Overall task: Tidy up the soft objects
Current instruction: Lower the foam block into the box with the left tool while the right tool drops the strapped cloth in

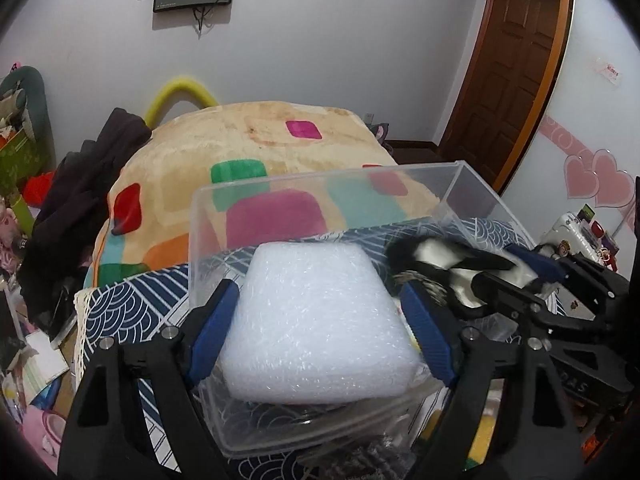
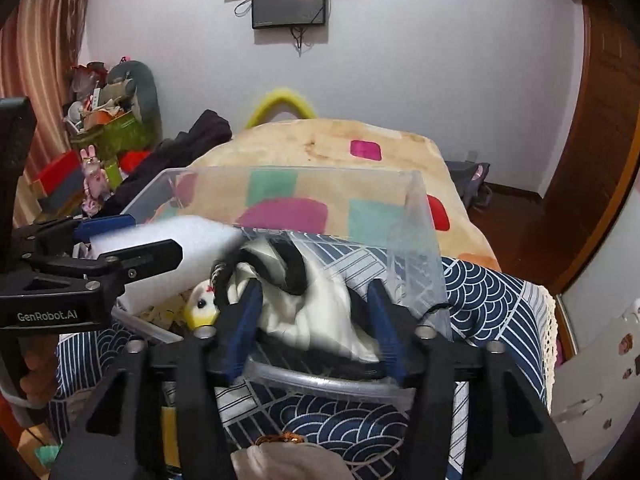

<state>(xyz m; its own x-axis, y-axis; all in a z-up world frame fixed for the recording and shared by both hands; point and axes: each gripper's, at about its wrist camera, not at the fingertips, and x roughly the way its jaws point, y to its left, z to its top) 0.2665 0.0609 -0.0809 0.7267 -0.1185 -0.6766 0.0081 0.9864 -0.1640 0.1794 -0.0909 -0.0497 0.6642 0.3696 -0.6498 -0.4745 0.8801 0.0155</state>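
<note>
My left gripper point(image 1: 316, 296) is shut on a white foam block point(image 1: 316, 320) and holds it over the clear plastic box point(image 1: 332, 176). The block also shows in the right wrist view point(image 2: 168, 236), at the box's left end. My right gripper point(image 2: 316, 288) is shut on a black-and-white plush toy point(image 2: 316, 308) inside the box point(image 2: 424, 240); the toy shows at the right in the left wrist view point(image 1: 448, 264). A small yellow-and-white plush point(image 2: 200, 308) lies in the box by the foam block.
The box stands on a blue wave-patterned cloth point(image 2: 480, 304). Behind it is a beige blanket with coloured squares point(image 1: 256, 140). Dark clothes point(image 1: 80, 200) and clutter lie at the left. A brown door point(image 1: 516, 60) is at the right. A grey soft item point(image 2: 288, 460) lies near the front.
</note>
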